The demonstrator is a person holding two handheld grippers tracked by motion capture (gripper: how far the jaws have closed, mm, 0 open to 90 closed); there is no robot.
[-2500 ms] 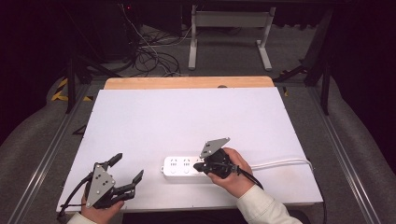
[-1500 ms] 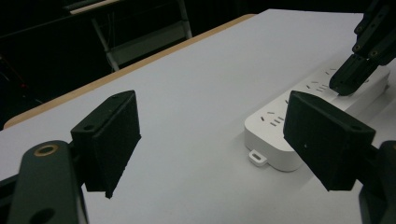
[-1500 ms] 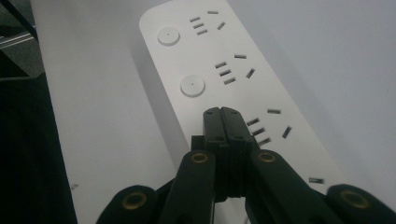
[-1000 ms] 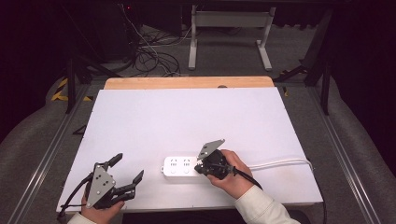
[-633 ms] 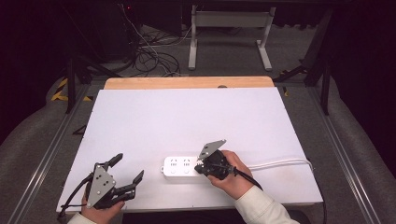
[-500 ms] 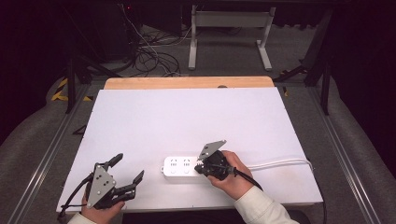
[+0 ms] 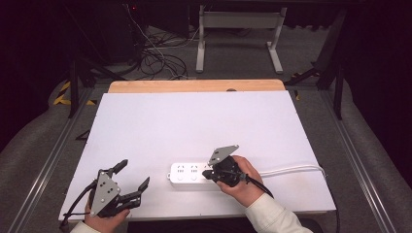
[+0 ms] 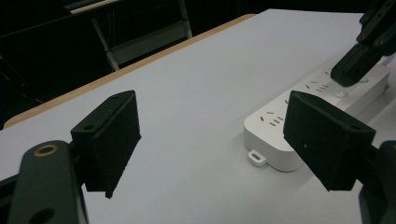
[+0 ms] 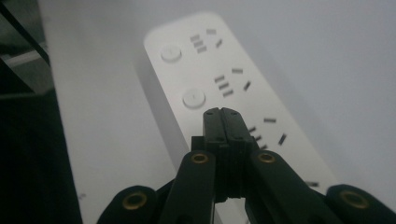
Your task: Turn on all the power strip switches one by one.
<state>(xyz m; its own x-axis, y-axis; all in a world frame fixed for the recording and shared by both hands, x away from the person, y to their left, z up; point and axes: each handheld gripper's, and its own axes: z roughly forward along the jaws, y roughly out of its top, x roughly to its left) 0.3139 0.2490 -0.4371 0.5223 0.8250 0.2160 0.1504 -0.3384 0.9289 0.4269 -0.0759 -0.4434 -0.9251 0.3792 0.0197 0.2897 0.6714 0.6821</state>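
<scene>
A white power strip (image 7: 187, 175) lies near the table's front edge, and its white cable (image 7: 291, 170) runs off to the right. My right gripper (image 7: 208, 173) is shut, with its tips down on the strip's right part. In the right gripper view the closed jaws (image 9: 226, 114) touch the strip (image 9: 224, 60) just past two round buttons (image 9: 194, 98); whatever is under the tips is hidden. My left gripper (image 7: 134, 174) rests at the front left, open and holding nothing. In the left gripper view its jaws (image 8: 210, 135) frame the strip's near end (image 8: 280, 135), with the right gripper (image 8: 359, 56) behind.
The white tabletop (image 7: 194, 121) has a wooden strip (image 7: 194, 86) along its far edge. Beyond it, on the floor, stand a metal table frame (image 7: 238, 34) and a tangle of cables (image 7: 155, 58). Metal rails (image 7: 48, 160) run along both sides of the table.
Since the earliest frame the right gripper has tipped slightly lower onto the strip. Nothing has moved in the last second.
</scene>
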